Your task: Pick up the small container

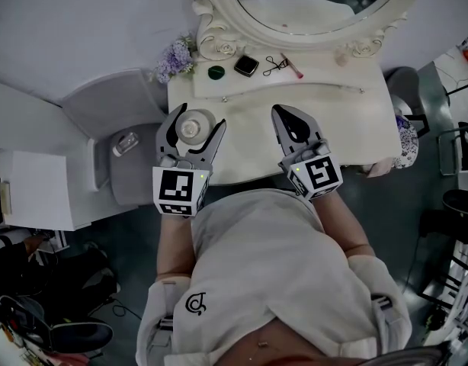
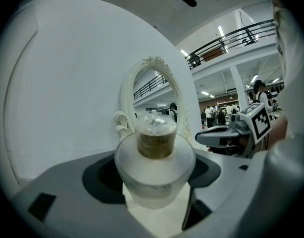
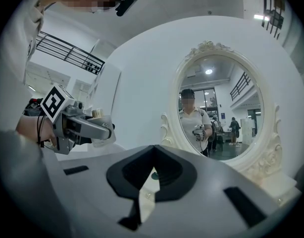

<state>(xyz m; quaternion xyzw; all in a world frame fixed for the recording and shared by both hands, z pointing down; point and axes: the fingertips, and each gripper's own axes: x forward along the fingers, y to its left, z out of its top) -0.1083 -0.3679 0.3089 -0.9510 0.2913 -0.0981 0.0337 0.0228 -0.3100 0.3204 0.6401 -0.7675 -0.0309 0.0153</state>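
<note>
The small container is a frosted round jar with a clear knob lid. It sits between the fingers of my left gripper over the front left part of the white dressing table. In the left gripper view the container fills the gap and both jaws press on its sides, with the table top showing beneath it. My right gripper is over the table's front middle, jaws together and holding nothing. From the right gripper view, the left gripper shows at the left with the container.
An ornate oval mirror stands at the back of the table. In front of it lie purple flowers, a dark round lid, a black compact, an eyelash curler and a pink tube. A grey seat with a small bottle is at the left.
</note>
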